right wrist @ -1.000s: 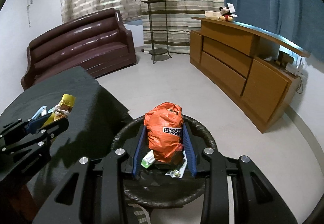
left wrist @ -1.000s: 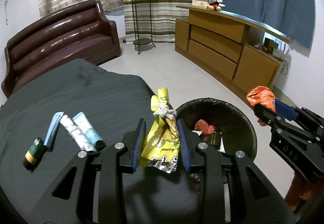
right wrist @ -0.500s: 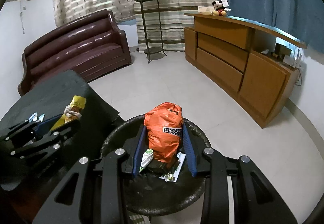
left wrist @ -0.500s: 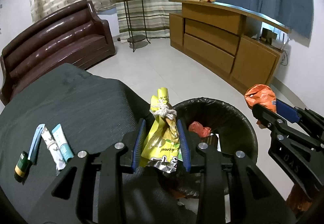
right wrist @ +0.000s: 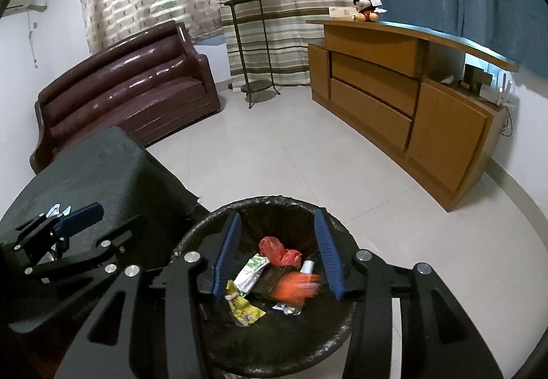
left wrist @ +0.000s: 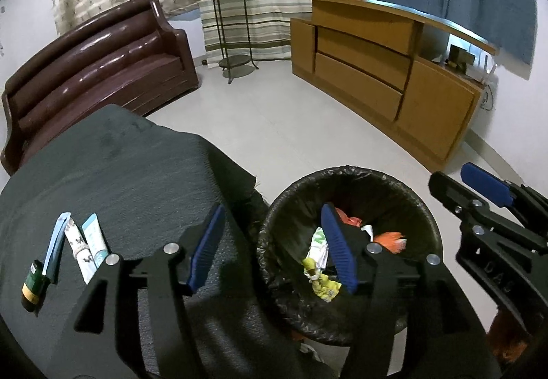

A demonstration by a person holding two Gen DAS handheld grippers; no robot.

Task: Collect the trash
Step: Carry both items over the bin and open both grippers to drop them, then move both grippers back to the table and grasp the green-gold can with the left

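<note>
Bin, yellow wrapper, orange bag inside

Brown sofa, wooden cabinet, perhaps toothpaste tubes on cloth.

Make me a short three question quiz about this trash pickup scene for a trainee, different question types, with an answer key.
1. True or false: the left gripper holds the yellow wrapper.
2. Where does the orange bag lie? A) on the dark table B) in the black bin C) on the sofa
3. Fill in: the tubes lie on the ____.

Key
1. False: both the left gripper and the right gripper have just been opening, with nothing between the pads.
2. B
3. table
</note>
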